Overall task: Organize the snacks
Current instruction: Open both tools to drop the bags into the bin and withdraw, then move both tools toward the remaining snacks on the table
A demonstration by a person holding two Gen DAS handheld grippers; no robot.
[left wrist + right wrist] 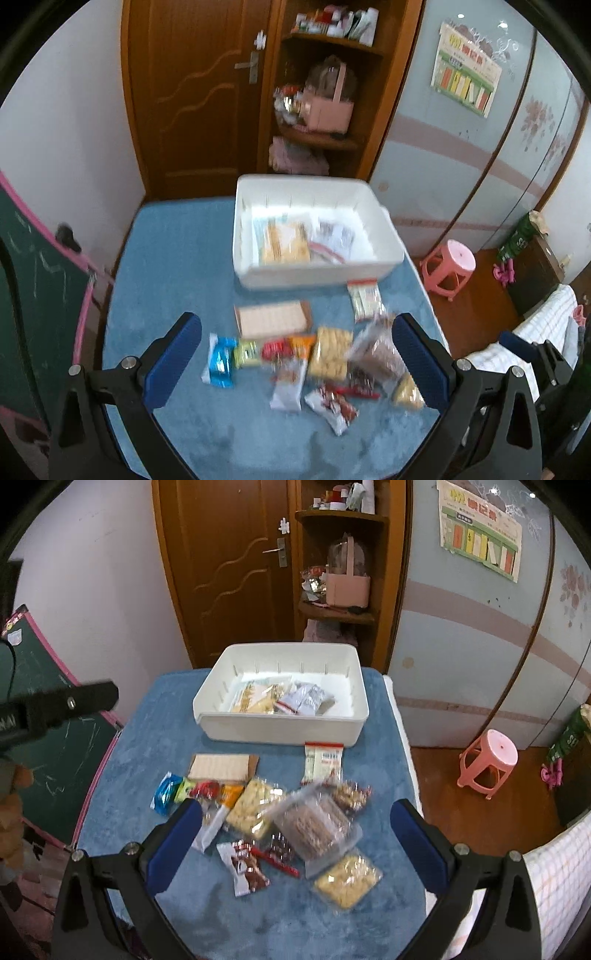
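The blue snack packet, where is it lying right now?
The blue snack packet lies on the blue table cover, at the left end of the loose snacks, beside a green packet and below the waffle-patterned box.

white bin (229, 716), blue tablecloth (155, 716), pink stool (487, 760)

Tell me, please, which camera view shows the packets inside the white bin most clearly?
The right wrist view: the white bin is sharp, and its packets are distinct. In the left wrist view the bin is motion-blurred and the packets smear.
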